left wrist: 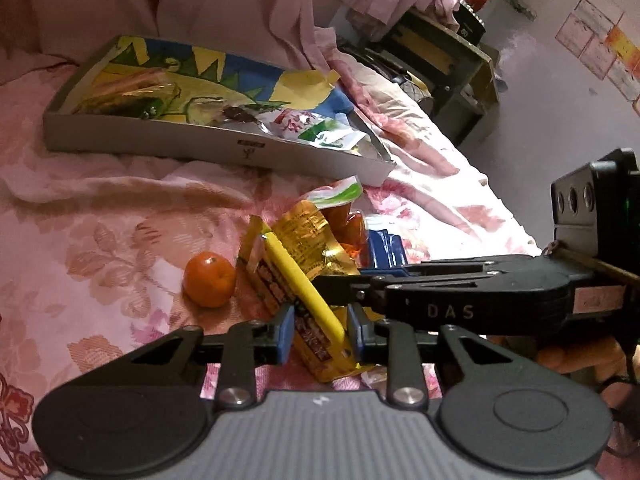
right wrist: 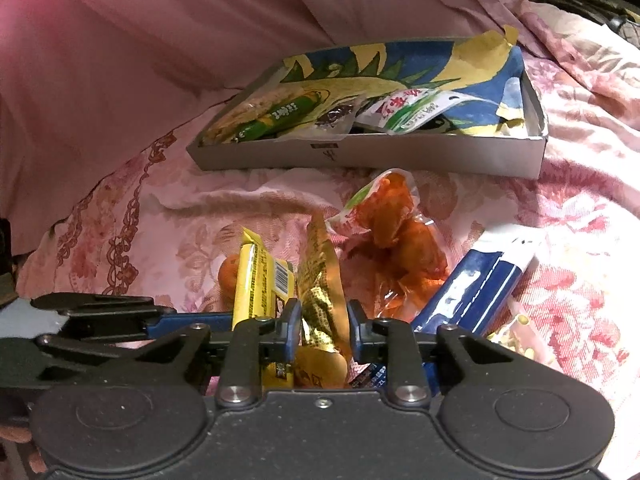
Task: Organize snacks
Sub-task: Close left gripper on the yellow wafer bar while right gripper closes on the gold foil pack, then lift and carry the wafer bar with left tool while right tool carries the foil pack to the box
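Observation:
In the left wrist view my left gripper (left wrist: 320,334) is shut on a long yellow snack packet (left wrist: 296,280), its blue pads against both sides. My right gripper (right wrist: 323,328) is shut on a crinkled gold packet (right wrist: 322,292) next to it. Both packets stand up off the pink bedspread, touching each other. A mandarin (left wrist: 209,279) lies just left of them. Behind them are a clear packet of orange-red pieces (right wrist: 400,240) and a blue packet (right wrist: 472,288). Further back, a shallow grey box (right wrist: 400,152) holds a corn packet (right wrist: 260,120) and a white-green packet (right wrist: 412,112).
Everything lies on a rumpled pink floral bedspread (left wrist: 100,232). Pink curtain cloth (right wrist: 160,40) hangs behind the box. A clear bag of pale nuts (right wrist: 520,332) lies near the blue packet. Past the bed's right edge stands a dark shelf (left wrist: 440,64).

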### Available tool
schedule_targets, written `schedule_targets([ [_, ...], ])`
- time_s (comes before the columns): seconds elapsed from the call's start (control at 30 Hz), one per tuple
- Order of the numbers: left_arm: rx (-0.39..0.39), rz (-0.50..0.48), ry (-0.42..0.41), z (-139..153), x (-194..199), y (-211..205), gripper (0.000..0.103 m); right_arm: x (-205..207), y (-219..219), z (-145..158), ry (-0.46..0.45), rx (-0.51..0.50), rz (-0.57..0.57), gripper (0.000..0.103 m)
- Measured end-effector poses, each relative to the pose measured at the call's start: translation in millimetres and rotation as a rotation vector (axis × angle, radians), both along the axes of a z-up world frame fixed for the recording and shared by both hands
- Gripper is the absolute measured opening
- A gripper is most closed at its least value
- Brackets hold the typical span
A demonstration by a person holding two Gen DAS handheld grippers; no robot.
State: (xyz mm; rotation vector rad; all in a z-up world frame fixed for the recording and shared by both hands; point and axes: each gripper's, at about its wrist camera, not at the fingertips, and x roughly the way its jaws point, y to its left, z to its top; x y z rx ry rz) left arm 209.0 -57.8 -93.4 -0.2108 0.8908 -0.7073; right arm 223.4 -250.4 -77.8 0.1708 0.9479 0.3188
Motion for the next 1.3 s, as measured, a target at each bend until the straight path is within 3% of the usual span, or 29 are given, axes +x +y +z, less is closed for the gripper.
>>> schedule_targets([
  [0.1, 0.009, 0.009, 0.008, -1, 1, -1, 0.033, 0, 1, 0, -0.003, -0.005, 0.003, 0.027],
  [0.27, 0.125, 0.074, 0.079, -12, 9, 0, 0.033, -1, 3, 0, -0.009, -0.016, 0.011, 0.027],
  [0.47, 0.054, 0.113, 0.138, -17, 16, 13, 0.032, -1, 4, -1, -0.008, -0.023, 0.017, 0.027],
  [0.83, 0.082, 0.096, 0.096, -15, 12, 7, 0.027, -4, 11, -1, -0.021, -0.063, 0.03, 0.027],
  [1.0, 0.105, 0.083, 0.037, -4, 7, 3, 0.019, -11, 20, 2, -0.071, -0.106, 0.061, 0.024],
  [1.23, 0.121, 0.084, 0.011, 1, 3, 3, 0.018, -21, 32, 8, -0.154, -0.201, 0.089, 0.022],
  [1.3, 0.118, 0.087, -0.006, 3, 2, 4, 0.015, -24, 36, 11, -0.19, -0.229, 0.1, 0.016],
])
